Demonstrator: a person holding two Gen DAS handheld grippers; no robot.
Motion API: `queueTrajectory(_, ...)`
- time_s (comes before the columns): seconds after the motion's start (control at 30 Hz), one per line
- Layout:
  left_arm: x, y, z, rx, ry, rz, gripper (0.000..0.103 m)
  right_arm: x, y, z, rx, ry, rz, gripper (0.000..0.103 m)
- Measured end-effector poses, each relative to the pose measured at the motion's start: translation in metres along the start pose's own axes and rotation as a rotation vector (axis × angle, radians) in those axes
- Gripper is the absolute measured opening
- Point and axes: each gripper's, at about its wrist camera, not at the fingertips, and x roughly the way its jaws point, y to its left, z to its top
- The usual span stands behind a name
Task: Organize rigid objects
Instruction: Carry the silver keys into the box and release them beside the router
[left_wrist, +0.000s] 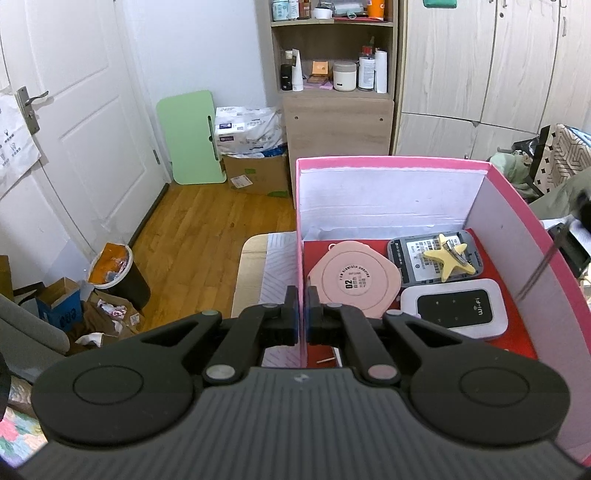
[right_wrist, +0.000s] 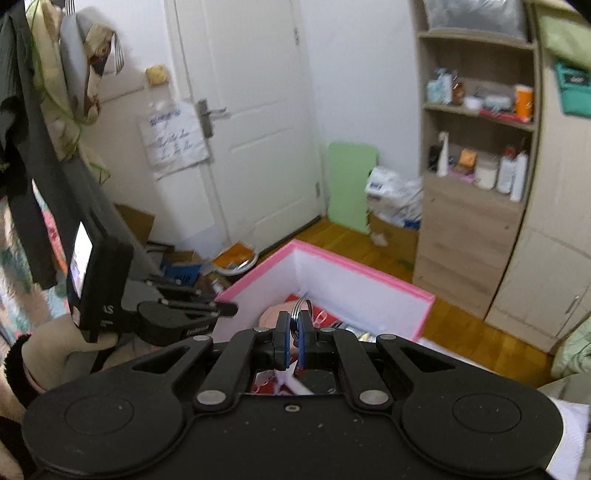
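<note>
A pink box (left_wrist: 391, 162) with white inner walls stands open. In it lie a round pink case (left_wrist: 351, 282), a white Wi-Fi device (left_wrist: 456, 312), a grey device (left_wrist: 410, 258) and a yellow star clip (left_wrist: 448, 258). My left gripper (left_wrist: 301, 295) is shut on the box's left wall. In the right wrist view my right gripper (right_wrist: 294, 321) is shut on a metal key ring (right_wrist: 301, 308) and holds it above the pink box (right_wrist: 332, 264). The left gripper (right_wrist: 192, 317) shows at the box's left side.
A wooden shelf unit (left_wrist: 332, 88) with bottles stands at the back, beside wardrobe doors (left_wrist: 480, 74). A green board (left_wrist: 190, 136) and cardboard boxes (left_wrist: 255, 173) lean by the white door (left_wrist: 74, 110). A full bin (left_wrist: 114, 269) and scraps lie on the wood floor.
</note>
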Motion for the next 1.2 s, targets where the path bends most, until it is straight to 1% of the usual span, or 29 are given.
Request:
queueTrajectory(0.23, 0.0, 0.001, 0.0, -0.008, -0.003, -0.002, 0.003, 0.051, -0.005, -0.01, 0.049, 0.112, 0.064, 0.006)
queueTrajectory(0.33, 0.0, 0.0, 0.0, 0.001, -0.006, 0.009, 0.002, 0.066, -0.01, -0.013, 0.073, 0.137, 0.079, 0.007)
queueTrajectory(0.5, -0.002, -0.003, -0.001, 0.019, -0.015, 0.028, 0.003, 0.086, -0.02, -0.013, 0.122, 0.143, 0.088, 0.007)
queueTrajectory(0.63, -0.002, -0.003, -0.001, 0.014, -0.013, 0.027, 0.003, 0.092, -0.029, -0.011, 0.17, 0.11, 0.095, 0.011)
queueTrajectory(0.77, -0.002, -0.003, -0.001, 0.013, -0.012, 0.027, 0.003, 0.078, -0.036, -0.013, 0.192, 0.073, 0.08, 0.011)
queueTrajectory(0.9, -0.003, -0.003, -0.001, 0.011, -0.01, 0.025, 0.003, 0.05, -0.044, -0.02, 0.198, 0.039, 0.036, 0.011)
queueTrajectory(1.07, -0.002, -0.002, 0.0, 0.008, -0.009, 0.023, 0.003, 0.006, -0.066, -0.038, 0.235, 0.027, -0.063, 0.012)
queueTrajectory(1.2, -0.002, -0.001, 0.0, 0.005, -0.007, 0.02, 0.003, -0.025, -0.095, -0.058, 0.276, 0.041, -0.175, 0.016)
